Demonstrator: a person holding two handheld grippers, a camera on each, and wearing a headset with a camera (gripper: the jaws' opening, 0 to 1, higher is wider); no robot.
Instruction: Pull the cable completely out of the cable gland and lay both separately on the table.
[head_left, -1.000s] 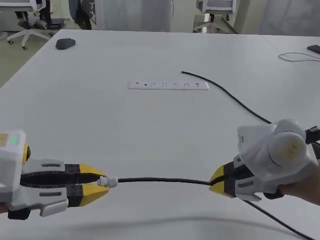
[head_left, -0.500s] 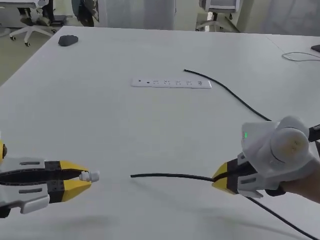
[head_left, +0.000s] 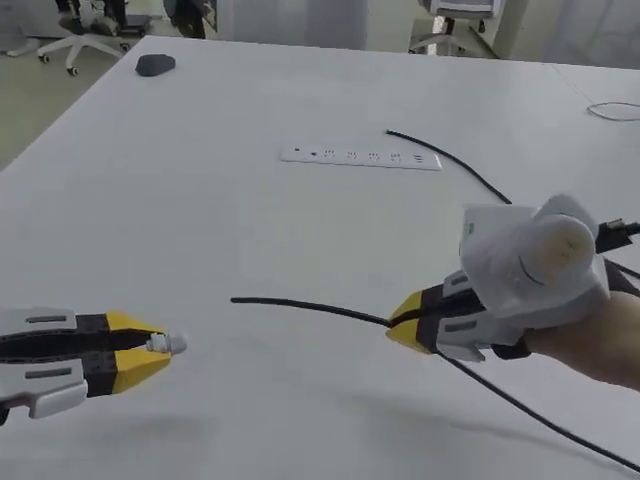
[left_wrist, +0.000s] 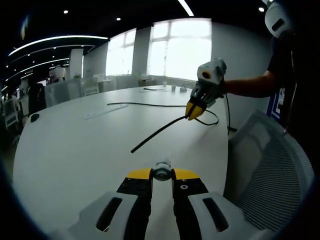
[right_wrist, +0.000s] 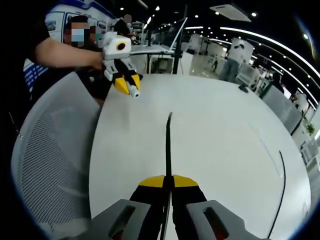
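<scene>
On the big white bench lies a long white power strip, and both grippers are on the near side of it, closer to the person. The left gripper is well to the left of the strip and low in the head view. Its yellow-tipped fingers are pressed narrow on a small white plastic cable gland, which sticks out a little past the tips. In the left gripper view the gland sits right between the two yellow tips. The right gripper is on the near side of the strip too, a bit to the right of it, with a hand wrapped round its white body. Its fingers are closed tight on a thin black cable. The loose end of the cable points left, back under the left end of the strip, and it is bare. The cable end and the gland are clearly apart, with white bench showing between them. Behind the right gripper the cable runs away to the near right. A second black cable starts just right of the strip; I cannot tell if it is the same one. A dark computer mouse lies far beyond the strip, to its left.
</scene>
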